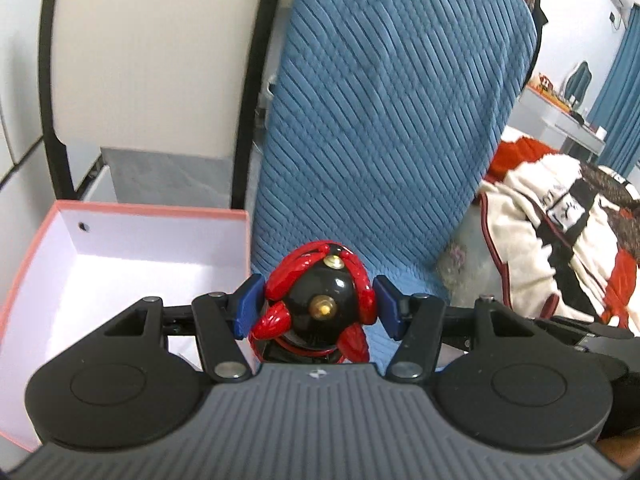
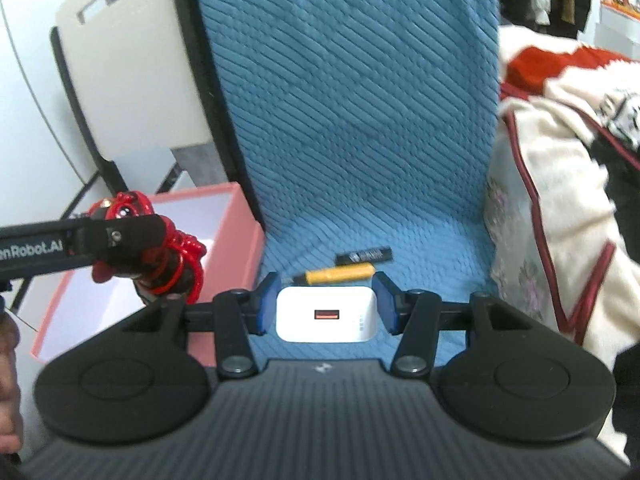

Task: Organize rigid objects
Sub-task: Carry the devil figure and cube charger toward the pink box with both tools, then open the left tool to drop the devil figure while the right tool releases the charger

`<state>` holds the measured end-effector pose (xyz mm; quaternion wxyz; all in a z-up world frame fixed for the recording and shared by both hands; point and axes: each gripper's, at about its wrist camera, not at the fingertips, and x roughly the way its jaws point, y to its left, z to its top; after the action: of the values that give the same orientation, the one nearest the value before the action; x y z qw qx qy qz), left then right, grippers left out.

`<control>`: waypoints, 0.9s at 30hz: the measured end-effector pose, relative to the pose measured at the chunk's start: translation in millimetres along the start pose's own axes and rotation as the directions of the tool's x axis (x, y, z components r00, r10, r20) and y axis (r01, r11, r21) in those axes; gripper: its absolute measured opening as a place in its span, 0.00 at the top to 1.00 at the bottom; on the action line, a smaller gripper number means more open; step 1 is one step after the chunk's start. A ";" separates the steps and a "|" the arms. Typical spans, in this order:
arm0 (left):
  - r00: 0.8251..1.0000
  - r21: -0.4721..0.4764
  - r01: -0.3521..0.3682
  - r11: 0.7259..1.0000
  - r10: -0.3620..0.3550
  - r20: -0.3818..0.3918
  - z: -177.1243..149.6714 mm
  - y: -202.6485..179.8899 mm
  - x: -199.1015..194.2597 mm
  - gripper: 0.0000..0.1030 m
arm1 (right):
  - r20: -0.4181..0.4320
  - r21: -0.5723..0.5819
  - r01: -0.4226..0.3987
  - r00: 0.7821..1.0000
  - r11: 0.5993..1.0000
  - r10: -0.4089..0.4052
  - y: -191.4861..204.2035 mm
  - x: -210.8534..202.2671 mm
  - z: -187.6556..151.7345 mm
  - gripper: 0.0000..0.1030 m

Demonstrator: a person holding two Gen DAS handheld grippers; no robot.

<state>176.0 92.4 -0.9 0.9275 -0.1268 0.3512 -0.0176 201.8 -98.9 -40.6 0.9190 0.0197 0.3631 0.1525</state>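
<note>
Left claw [image 1: 318, 306] grips the red-black figurine [image 1: 320, 304]; right claw [image 2: 326, 308] clamps the white charger [image 2: 326, 314].

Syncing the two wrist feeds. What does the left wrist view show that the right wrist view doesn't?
Left wrist only: its own left gripper with blue pads around the red and black toy, plus the pink box's back wall with a small hole.

Right wrist only: the right gripper closed on the white charger, and a yellow pen and a black stick lying on the blue cushion.

Both: the toy, the pink box, the blue cushion, the patterned blanket on the right.
</note>
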 end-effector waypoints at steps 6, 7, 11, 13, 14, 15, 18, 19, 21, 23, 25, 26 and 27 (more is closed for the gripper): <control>0.998 -0.013 -0.036 0.999 0.037 0.048 24.9 32.7 -17.9 0.37 | 0.041 -0.100 -0.037 0.998 0.994 0.041 43.3 -4.5 31.4 0.48; 0.997 -0.015 -0.046 0.999 0.047 0.055 29.0 39.1 -21.2 0.37 | 0.044 -0.107 -0.047 0.998 0.993 0.052 50.0 -4.9 36.1 0.48; 0.995 -0.025 -0.060 0.998 0.062 0.078 41.5 64.0 -34.0 0.37 | 0.050 -0.130 -0.096 0.993 0.987 0.104 77.6 -5.0 52.0 0.48; 0.993 -0.033 -0.075 0.997 0.078 0.089 45.9 77.9 -39.7 0.37 | 0.047 -0.148 -0.119 0.991 0.982 0.127 92.5 -2.5 57.1 0.48; 0.992 -0.040 -0.085 0.996 0.088 0.094 47.3 85.6 -42.7 0.37 | 0.040 -0.154 -0.131 0.990 0.979 0.138 99.4 0.0 59.1 0.48; 0.991 -0.046 -0.092 0.995 0.096 0.096 47.9 93.2 -45.3 0.37 | 0.031 -0.159 -0.143 0.988 0.977 0.149 106.5 3.2 60.5 0.48; 0.988 -0.068 -0.116 0.991 0.121 0.091 45.7 117.9 -48.1 0.37 | -0.006 -0.169 -0.183 0.983 0.969 0.184 126.0 17.1 61.3 0.48; 0.988 -0.074 -0.124 0.990 0.130 0.087 43.4 127.2 -47.8 0.37 | -0.022 -0.171 -0.194 0.981 0.966 0.193 131.5 22.9 60.1 0.48; 0.986 -0.089 -0.140 0.986 0.146 0.074 37.2 146.8 -44.0 0.37 | -0.062 -0.181 -0.216 0.976 0.960 0.208 143.7 38.6 56.1 0.48; 0.986 -0.118 -0.154 0.981 0.161 0.051 28.8 167.7 -35.6 0.37 | -0.104 -0.179 -0.227 0.972 0.957 0.211 154.4 56.5 51.3 0.48; 0.986 -0.149 -0.161 0.976 0.166 0.021 19.3 187.6 -25.3 0.37 | -0.152 -0.177 -0.245 0.964 0.953 0.220 163.3 75.1 42.1 0.48; 0.986 -0.162 -0.165 0.973 0.167 0.001 13.6 197.5 -19.1 0.37 | -0.179 -0.174 -0.256 0.958 0.951 0.225 167.9 85.1 36.2 0.48; 0.985 -0.170 -0.173 0.970 0.171 -0.023 7.0 207.4 -11.6 0.37 | -0.200 -0.171 -0.262 0.953 0.950 0.227 172.1 92.5 31.2 0.48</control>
<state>160.2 295.9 -39.7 0.9097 -0.1752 0.3649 0.0927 240.9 94.6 -53.6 0.8542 -0.0395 0.4218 0.3016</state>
